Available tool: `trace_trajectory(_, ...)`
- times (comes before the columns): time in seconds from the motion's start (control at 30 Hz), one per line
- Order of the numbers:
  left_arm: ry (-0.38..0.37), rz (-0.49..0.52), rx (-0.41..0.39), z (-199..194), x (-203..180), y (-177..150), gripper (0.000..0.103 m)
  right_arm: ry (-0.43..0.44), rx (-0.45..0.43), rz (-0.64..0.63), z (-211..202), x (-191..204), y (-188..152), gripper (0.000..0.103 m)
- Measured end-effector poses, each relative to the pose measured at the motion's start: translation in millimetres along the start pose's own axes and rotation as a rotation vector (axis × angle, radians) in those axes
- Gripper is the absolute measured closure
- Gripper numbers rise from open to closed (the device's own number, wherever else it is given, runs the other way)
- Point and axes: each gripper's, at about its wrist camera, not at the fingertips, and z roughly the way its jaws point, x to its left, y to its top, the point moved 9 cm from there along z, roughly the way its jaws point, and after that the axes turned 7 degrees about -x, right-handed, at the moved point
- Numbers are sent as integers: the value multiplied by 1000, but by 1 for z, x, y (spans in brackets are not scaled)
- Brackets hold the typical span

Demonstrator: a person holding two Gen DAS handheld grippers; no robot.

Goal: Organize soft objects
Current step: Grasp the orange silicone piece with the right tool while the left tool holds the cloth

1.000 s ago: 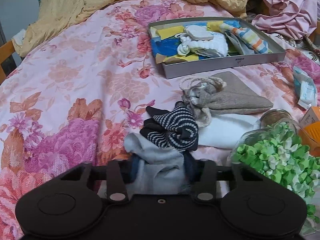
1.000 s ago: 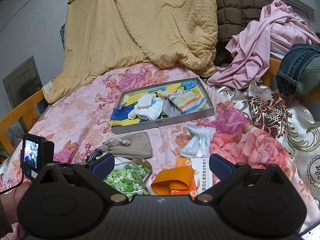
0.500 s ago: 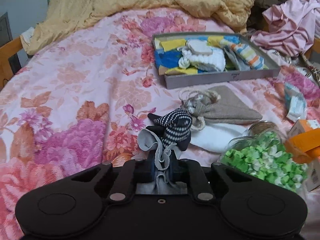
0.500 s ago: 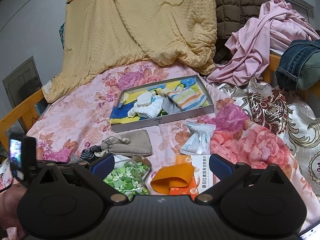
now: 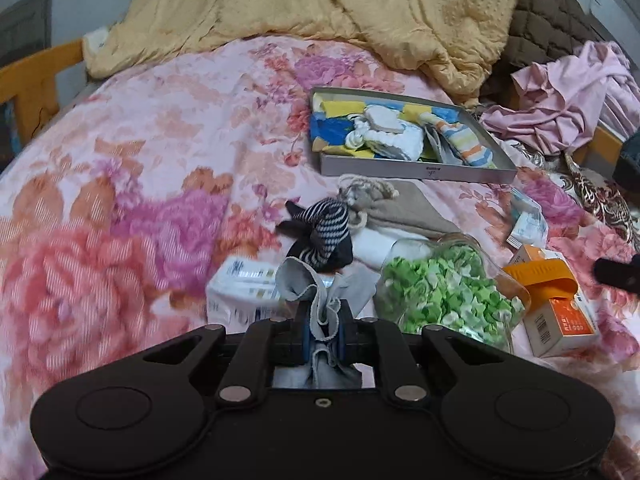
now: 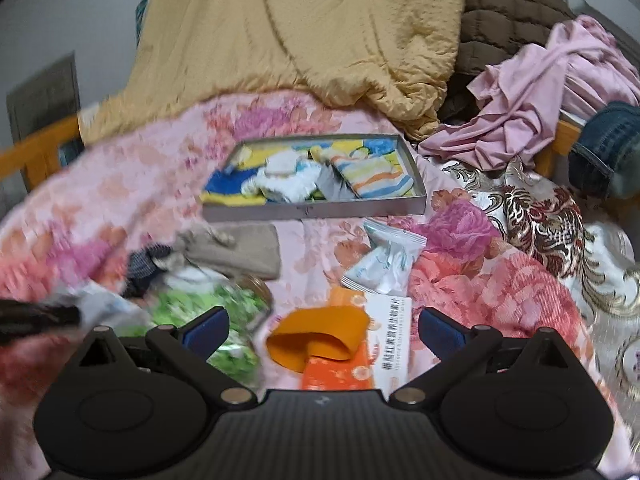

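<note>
My left gripper (image 5: 324,340) is shut on a bunched grey sock (image 5: 304,292) and holds it above the floral bedspread. A black-and-white striped sock (image 5: 330,232) sticks up from the grey one's far end and seems tangled with it. Further back lies the grey tray (image 5: 416,171), also seen in the right wrist view (image 6: 312,212), with folded towels and socks in it. My right gripper (image 6: 322,326) is open, just above an orange band (image 6: 320,340) that lies on an orange box (image 6: 340,372).
A glass jar of green paper stars (image 5: 444,296) lies right of the grey sock, with a beige drawstring pouch (image 5: 404,208) behind it. A white tissue pack (image 5: 240,292), a plastic packet (image 6: 384,260), a yellow quilt (image 5: 320,8), pink clothes (image 5: 560,104) and jeans (image 6: 608,148) surround them.
My left gripper shut on the grey sock, then rose and drew back with both socks, uncovering the white tissue pack. My right gripper sank a little toward the orange band.
</note>
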Motion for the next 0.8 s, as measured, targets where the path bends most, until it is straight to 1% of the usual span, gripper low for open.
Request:
trace_trajectory(0.1, 7, -30, 0, -3, 7, -2, 90, -39, 19, -83, 13, -2, -11, 0)
trace_trajectory(0.13, 8, -33, -1, -4, 7, -2, 90, -55, 30, -130, 19, 0, -16, 1)
trace_trajectory(0.23, 7, -27, -5, -4, 7, -1, 90, -60, 55, -228, 31, 4, -29, 8)
trace_trajectory(0.27, 5, -26, -5, -4, 7, 0, 90, -58, 62, -243, 34, 6, -32, 11)
trace_trajectory(0.4, 2, -26, -11, -4, 7, 2, 90, -47, 83, -253, 46, 6, -38, 19)
trace_trajectory(0.67, 2, -28, -8, -2, 6, 2, 90, -44, 70, -241, 57, 4, -30, 22)
trace_trajectory(0.73, 1, -26, -9, -1, 5, 3, 90, -38, 66, -236, 59, 5, -28, 25)
trace_trajectory(0.8, 2, -25, -8, -1, 6, 2, 90, -32, 70, -242, 61, 6, -28, 30)
